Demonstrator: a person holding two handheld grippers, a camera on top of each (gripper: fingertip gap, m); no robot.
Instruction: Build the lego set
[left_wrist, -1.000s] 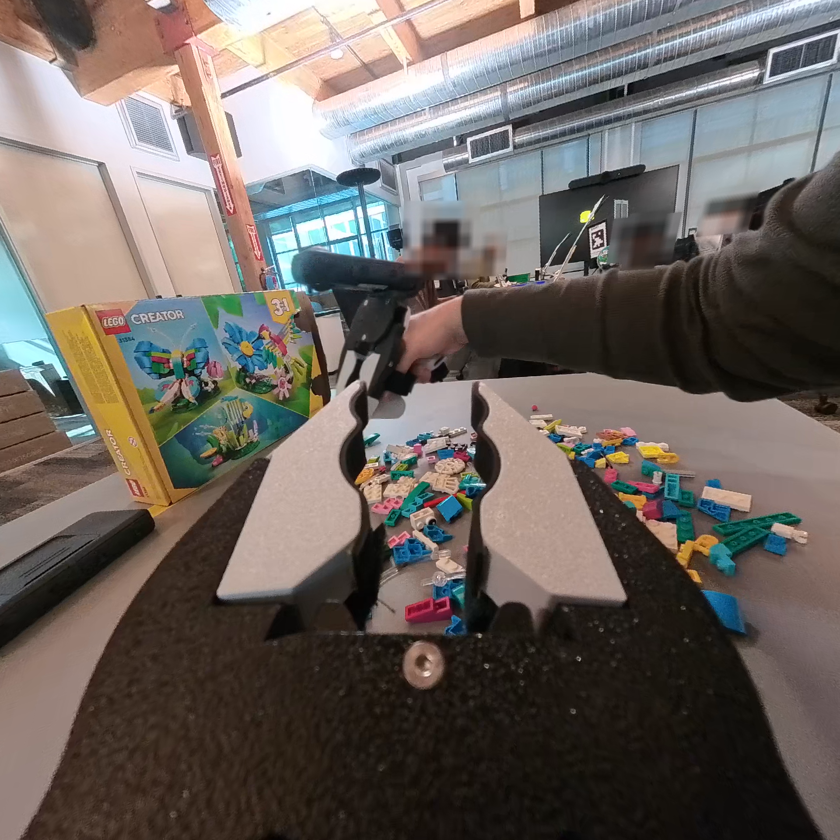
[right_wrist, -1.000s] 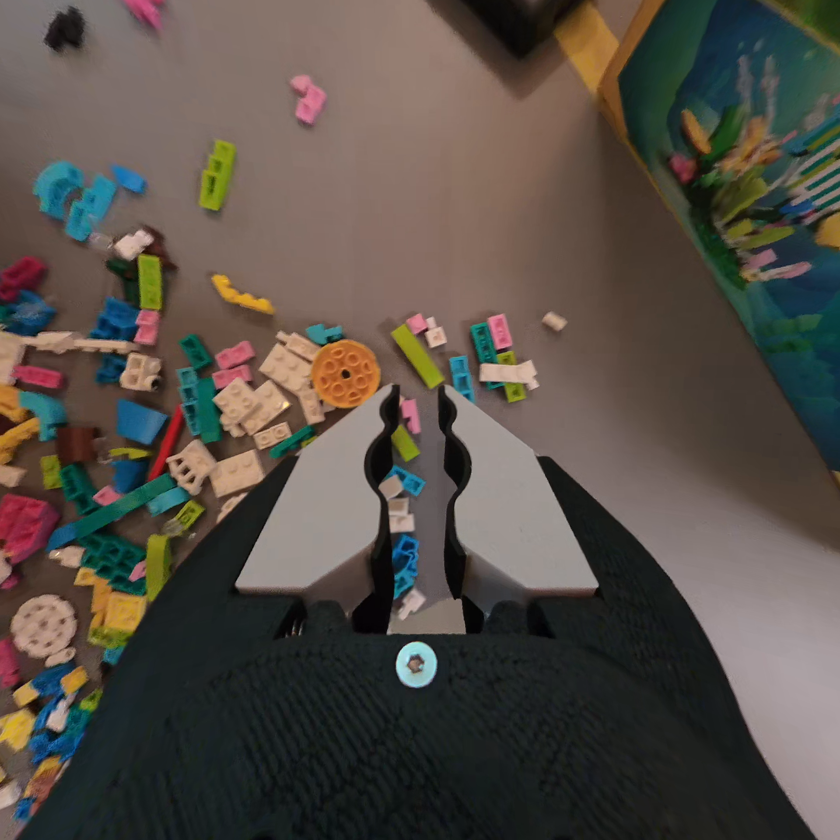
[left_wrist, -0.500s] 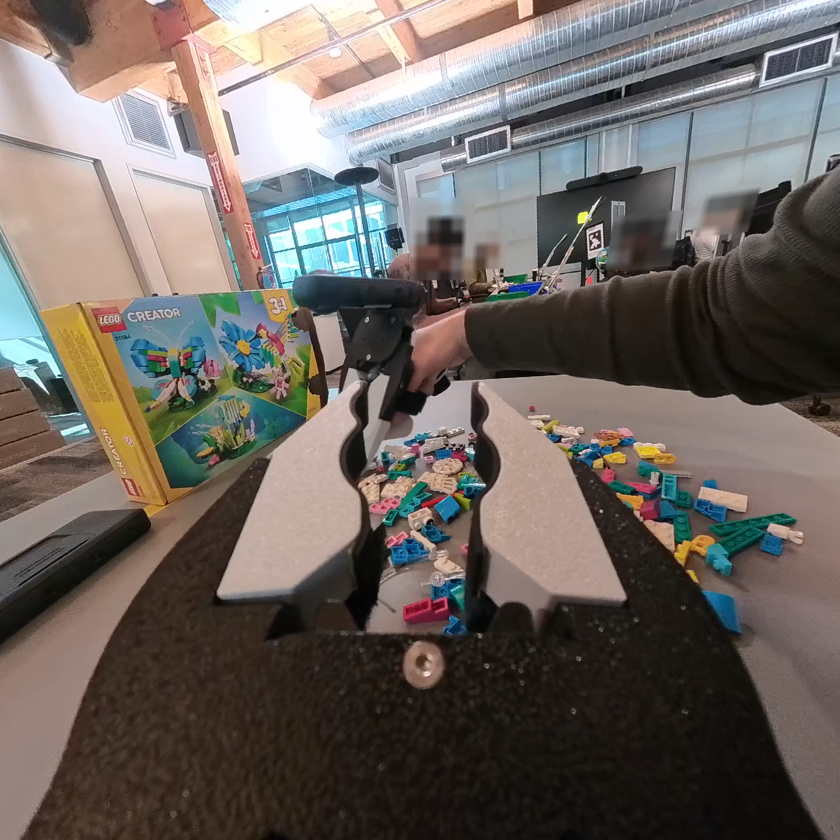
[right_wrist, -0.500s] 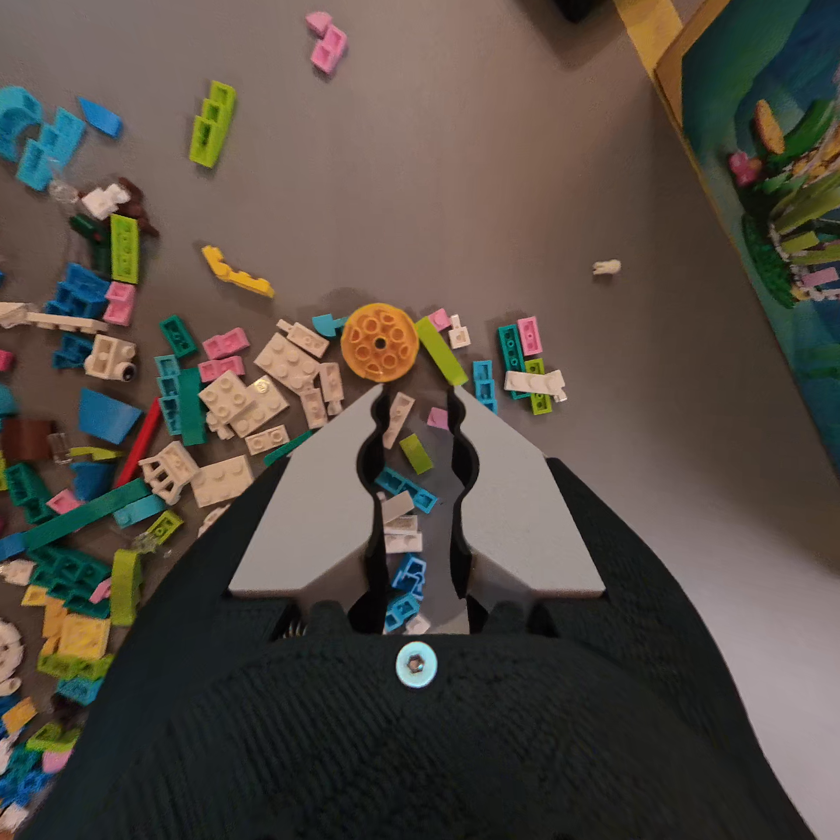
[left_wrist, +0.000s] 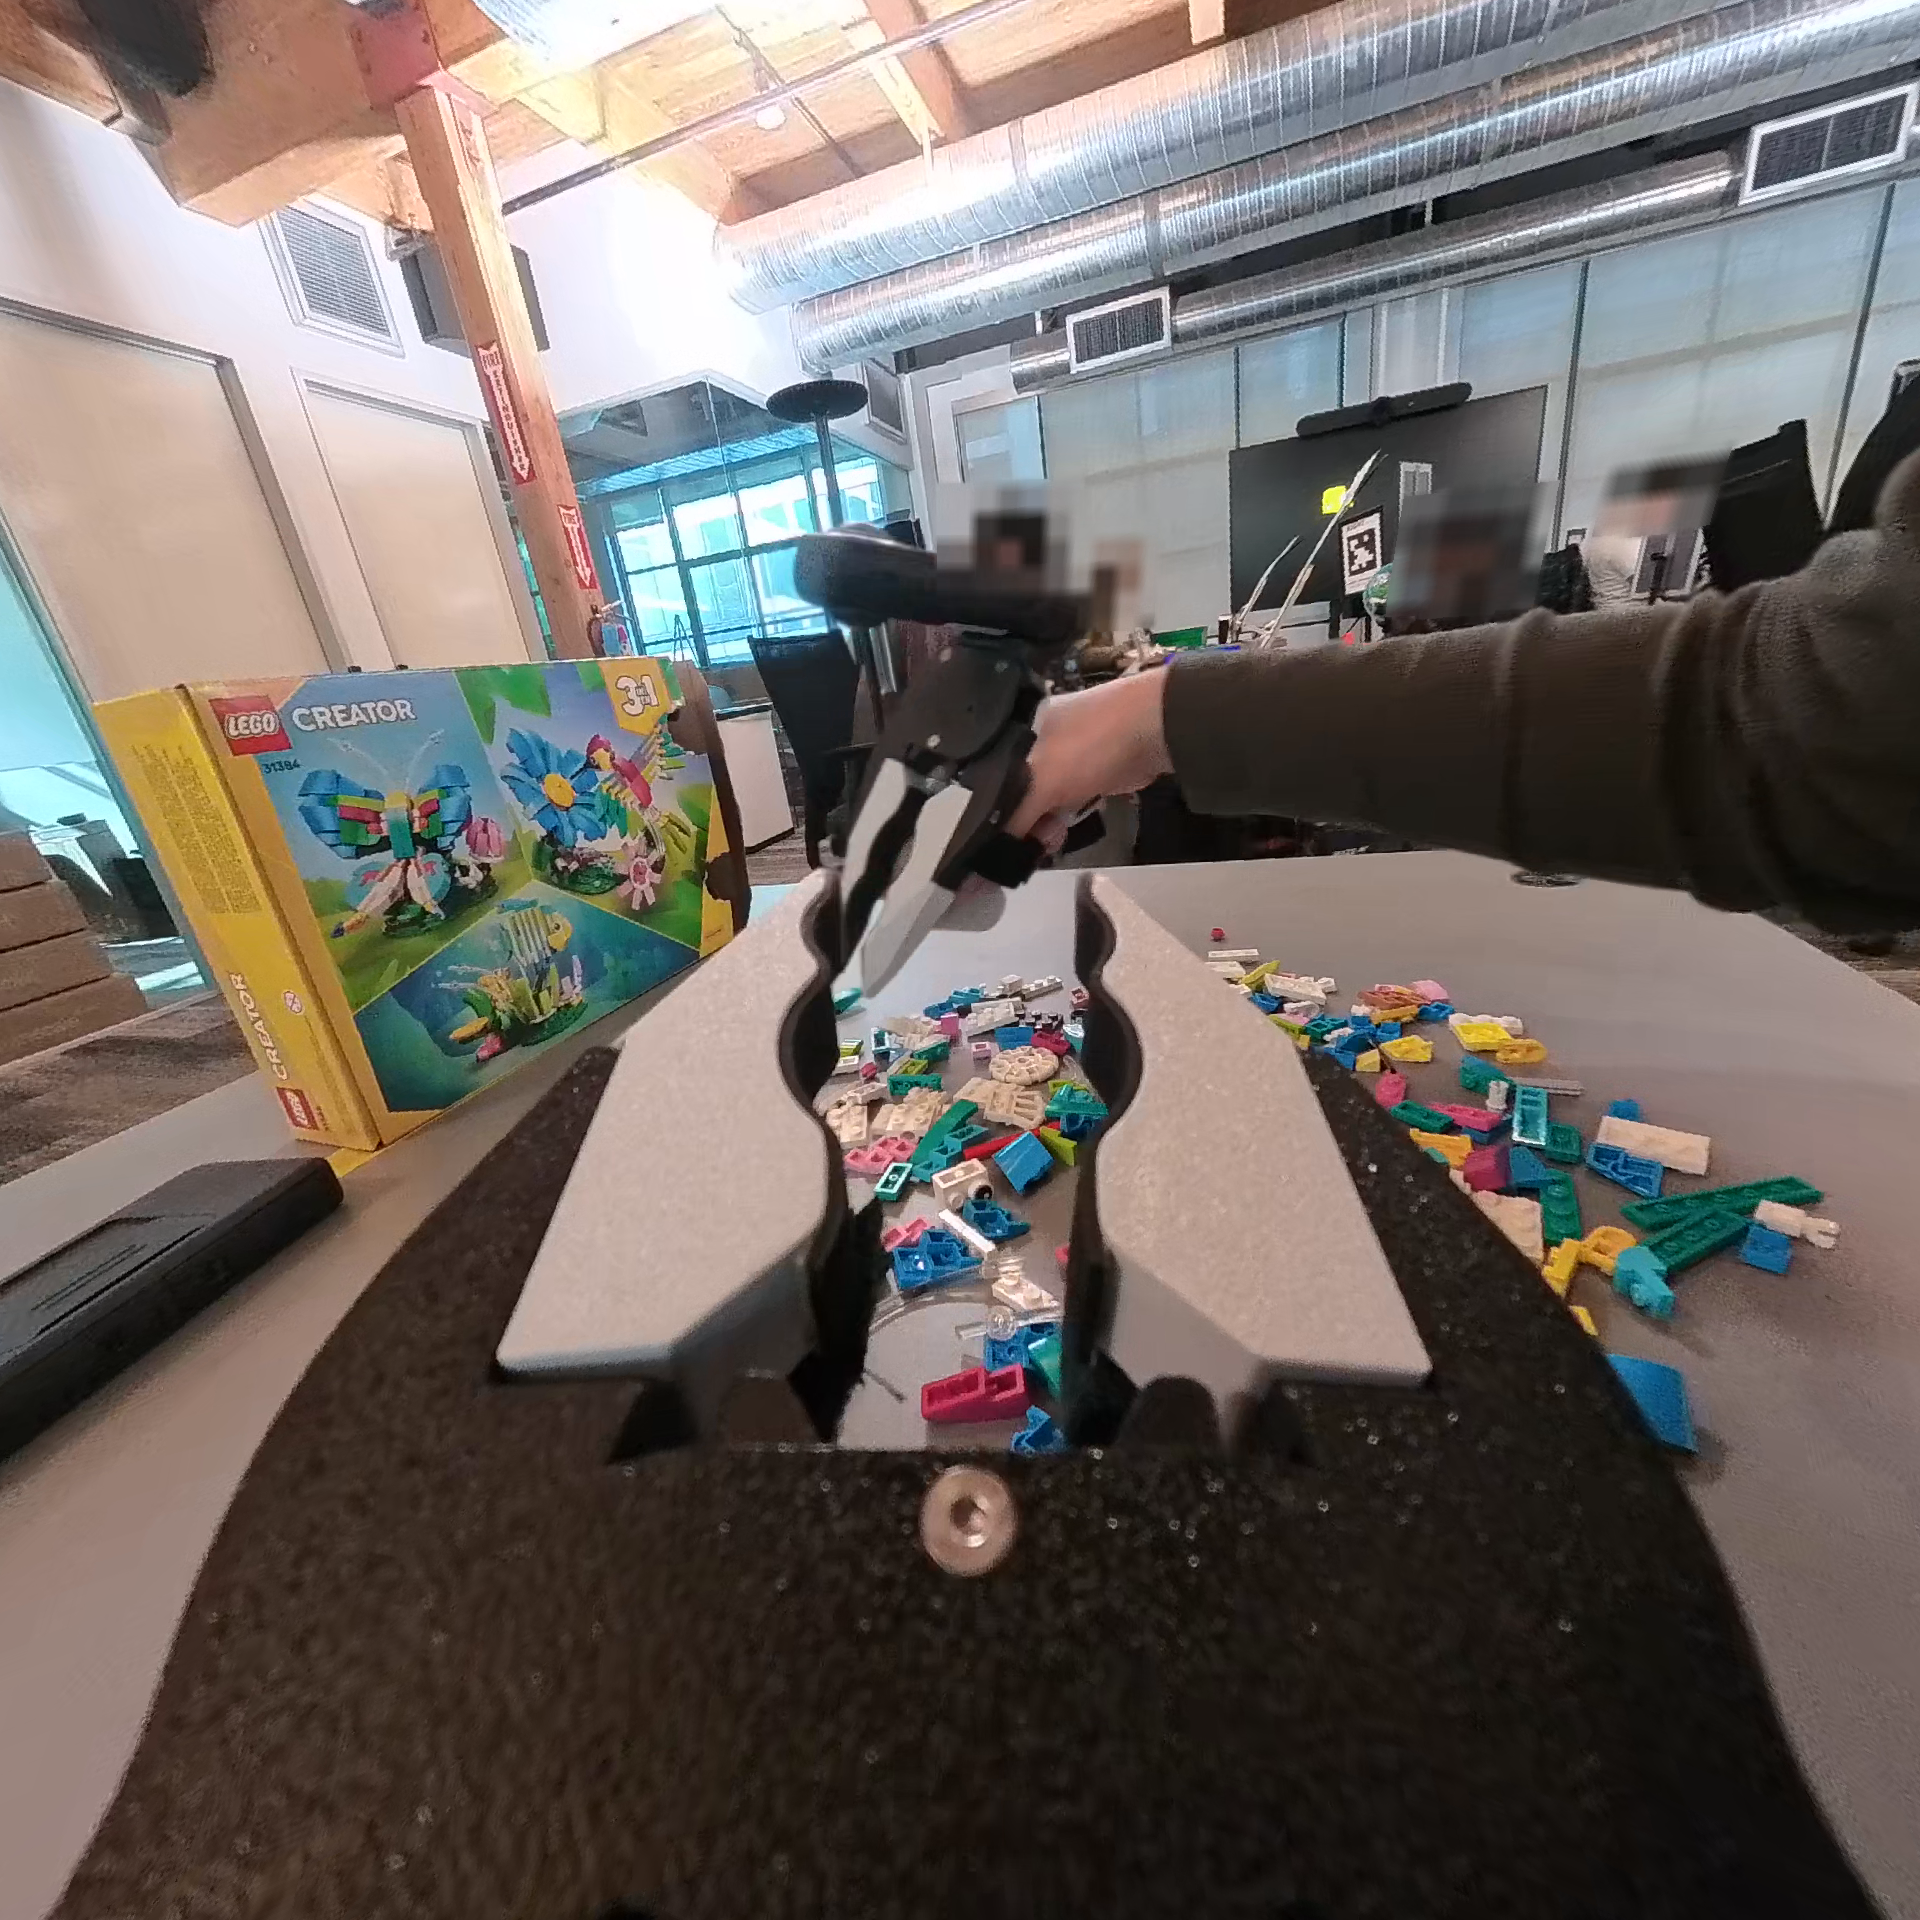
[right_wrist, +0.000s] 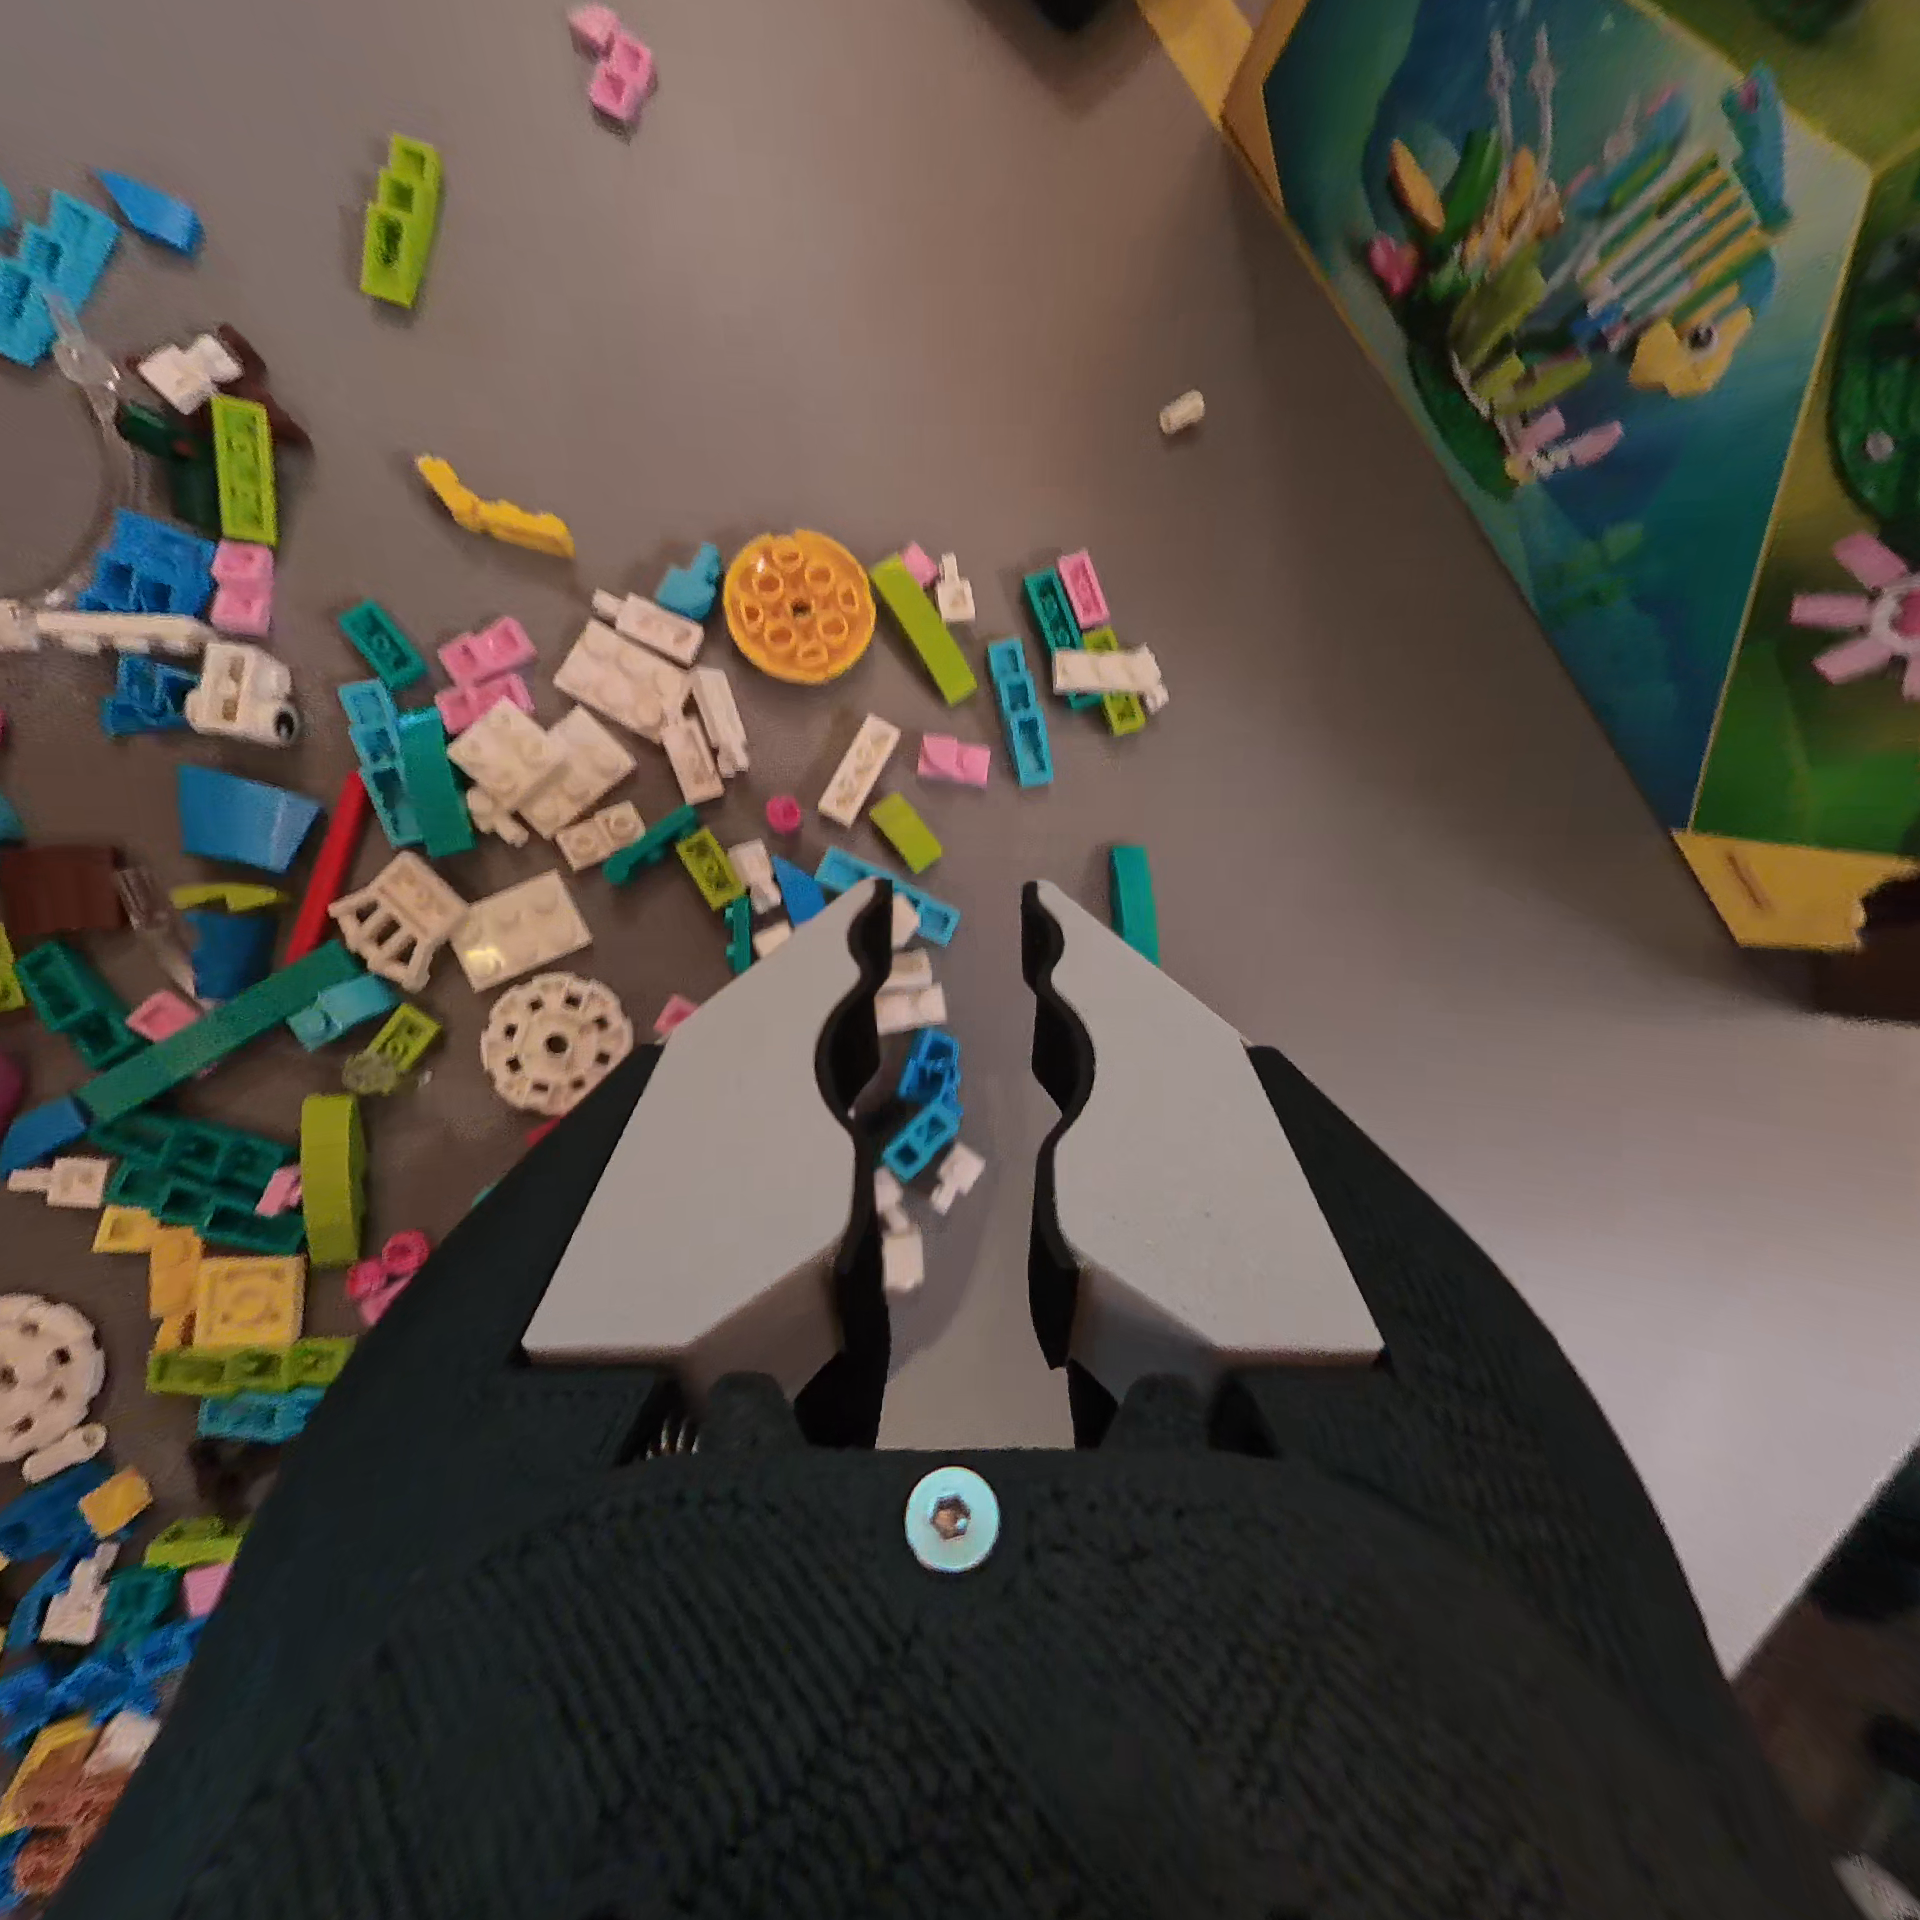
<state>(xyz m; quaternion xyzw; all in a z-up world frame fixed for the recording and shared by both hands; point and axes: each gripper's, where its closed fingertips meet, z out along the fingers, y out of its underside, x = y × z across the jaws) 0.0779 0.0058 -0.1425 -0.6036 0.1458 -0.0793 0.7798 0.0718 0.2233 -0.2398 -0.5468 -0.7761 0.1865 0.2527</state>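
Beside studded plastic bricks (right_wrist: 582, 727), round orange plate (right_wrist: 798, 607)

Left wrist view: low over the desk (left_wrist: 1558, 966), facing level across the lego pieces (left_wrist: 977, 1132) toward the box (left_wrist: 436, 883). Right wrist view: steeply down, close above the same pieces (right_wrist: 582, 748) and box (right_wrist: 1621, 416).

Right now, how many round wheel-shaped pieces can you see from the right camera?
3. An orange round plate far from the gripper, a white spoked disc mid-pile, another white disc at the left edge. More may be hidden.
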